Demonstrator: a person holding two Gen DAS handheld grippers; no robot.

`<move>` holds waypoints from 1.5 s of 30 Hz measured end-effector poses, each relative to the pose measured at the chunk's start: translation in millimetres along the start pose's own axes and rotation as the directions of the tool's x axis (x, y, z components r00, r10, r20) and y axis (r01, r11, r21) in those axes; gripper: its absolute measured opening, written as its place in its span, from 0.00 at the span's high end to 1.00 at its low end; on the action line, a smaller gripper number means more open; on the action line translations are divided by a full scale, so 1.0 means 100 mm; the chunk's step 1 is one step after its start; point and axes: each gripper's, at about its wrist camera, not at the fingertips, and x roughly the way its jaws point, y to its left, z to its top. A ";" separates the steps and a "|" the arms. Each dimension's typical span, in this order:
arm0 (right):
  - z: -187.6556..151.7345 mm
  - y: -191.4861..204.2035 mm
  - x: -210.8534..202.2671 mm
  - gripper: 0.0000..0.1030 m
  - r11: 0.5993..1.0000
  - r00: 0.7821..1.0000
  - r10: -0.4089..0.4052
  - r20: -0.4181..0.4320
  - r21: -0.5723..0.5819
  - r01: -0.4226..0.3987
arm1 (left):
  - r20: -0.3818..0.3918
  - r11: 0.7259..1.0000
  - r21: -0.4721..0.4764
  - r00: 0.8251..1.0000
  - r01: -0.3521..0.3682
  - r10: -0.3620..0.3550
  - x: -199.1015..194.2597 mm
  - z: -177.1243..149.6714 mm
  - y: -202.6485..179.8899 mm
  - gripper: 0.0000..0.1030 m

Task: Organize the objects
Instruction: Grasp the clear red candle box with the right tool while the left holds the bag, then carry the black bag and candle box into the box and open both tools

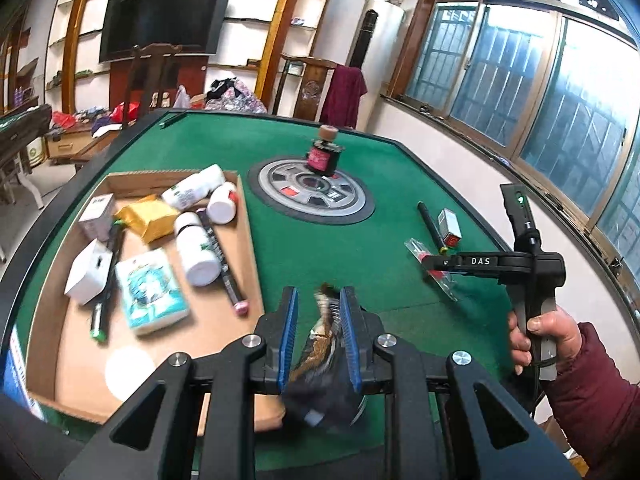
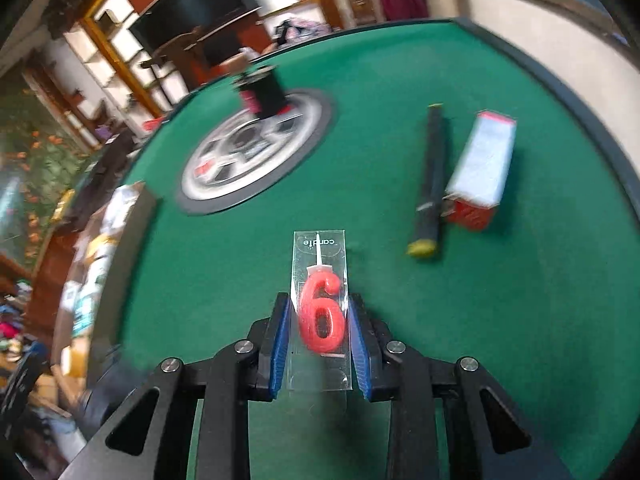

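The left tool (image 1: 319,334) grips a dark, crumpled packet (image 1: 324,354) between its blue pads, held just right of the cardboard box (image 1: 250,240) of bottles and packets on the green counter (image 1: 384,248). The right tool (image 2: 319,342) straddles a clear packet holding a red number candle (image 2: 322,314) lying on the counter; whether it presses yet is unclear. A black pen (image 2: 430,176) and small carton (image 2: 478,172) wait nearby. Likely next: carry the packet left over the box and release.
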 end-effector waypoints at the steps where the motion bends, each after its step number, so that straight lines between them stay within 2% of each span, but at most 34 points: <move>1: -0.03 0.07 -0.02 0.71 1.000 1.000 0.008 0.000 -0.009 -0.008 | -0.006 1.000 0.005 1.000 0.007 -0.007 -0.01 -0.02 0.00 0.79; 2: -0.05 0.14 -0.02 0.71 1.000 1.000 0.015 0.000 -0.022 -0.015 | -0.012 1.000 0.021 1.000 0.009 -0.009 -0.01 -0.05 -0.03 0.78; 3: -0.07 0.22 0.00 0.71 0.999 1.000 0.025 -0.002 -0.034 -0.025 | -0.025 0.999 0.051 1.000 0.001 0.000 0.00 -0.08 -0.09 0.66; 4: -0.08 0.27 0.00 0.71 0.999 1.000 0.031 -0.004 -0.041 -0.031 | -0.035 0.998 0.070 0.999 -0.006 0.009 0.01 -0.11 -0.13 0.46; 6: -0.11 0.38 0.02 0.71 0.997 0.999 0.043 -0.008 -0.062 -0.043 | -0.044 0.993 0.120 0.999 -0.023 0.028 0.07 -0.17 -0.28 0.32; 9: -0.17 0.44 0.02 0.71 0.995 0.998 0.062 -0.019 -0.072 -0.063 | -0.068 0.979 0.202 0.996 -0.035 0.050 0.21 -0.19 -0.48 0.31; 11: -0.21 0.43 -0.01 0.71 0.995 0.997 0.073 -0.026 -0.071 -0.075 | -0.102 0.961 0.264 0.989 -0.079 0.110 0.41 -0.19 -0.61 0.31; 14: -0.27 0.43 -0.05 0.71 0.993 0.996 0.089 -0.029 -0.069 -0.091 | -0.186 0.952 0.300 0.975 -0.061 0.121 0.70 -0.23 -0.71 0.31; 15: -0.27 0.43 -0.06 0.71 0.993 0.995 0.096 -0.030 -0.068 -0.098 | -0.217 0.951 0.306 0.969 -0.049 0.120 0.79 -0.25 -0.74 0.36; 16: -0.28 0.43 -0.08 0.71 0.992 0.994 0.104 -0.031 -0.066 -0.106 | -0.238 0.948 0.315 0.962 -0.052 0.133 0.88 -0.29 -0.76 0.52; 17: -0.28 0.43 -0.08 0.71 0.992 0.993 0.110 -0.031 -0.063 -0.111 | -0.244 0.942 0.328 0.958 -0.067 0.152 0.95 -0.33 -0.78 0.63; 18: -0.28 0.42 -0.09 0.71 0.991 0.992 0.119 -0.031 -0.060 -0.121 | -0.243 0.943 0.324 0.958 -0.071 0.156 0.97 -0.34 -0.78 0.72; 19: -0.27 0.43 -0.10 0.71 0.990 0.992 0.126 -0.031 -0.059 -0.127 | -0.238 0.952 0.299 0.962 -0.060 0.135 0.95 -0.33 -0.75 0.75; 22: -0.27 0.47 -0.15 0.71 0.988 0.990 0.139 -0.023 -0.069 -0.141 | -0.219 0.978 0.209 0.974 -0.017 0.064 0.80 -0.25 -0.63 0.78; 28: -0.25 0.68 -0.23 0.71 0.977 0.981 0.194 -0.019 -0.090 -0.195 | -0.132 0.995 0.085 0.991 0.045 -0.033 0.34 -0.12 -0.40 0.78; 30: -0.22 0.78 -0.24 0.71 0.971 0.976 0.216 -0.022 -0.098 -0.217 | -0.095 0.998 0.049 0.995 0.045 -0.040 0.15 -0.07 -0.27 0.78; 34: -0.15 1.06 -0.25 0.70 0.956 0.964 0.264 -0.036 -0.122 -0.267 | -0.019 0.999 -0.025 1.000 -0.026 0.025 -0.33 0.07 0.15 0.78; 37: -0.11 1.36 -0.21 0.70 0.941 0.954 0.296 -0.054 -0.152 -0.301 | -0.002 0.985 -0.052 0.987 -0.162 0.162 -0.53 0.12 0.49 0.78; 42: -0.11 1.92 0.02 0.70 0.914 0.932 0.343 -0.120 -0.189 -0.360 | -0.053 0.949 -0.109 0.955 -0.295 0.290 -0.53 0.09 1.05 0.78; 45: -0.16 2.18 0.21 0.70 0.907 0.922 0.348 -0.168 -0.191 -0.376 | -0.089 0.937 -0.152 0.948 -0.315 0.305 -0.41 0.06 1.31 0.78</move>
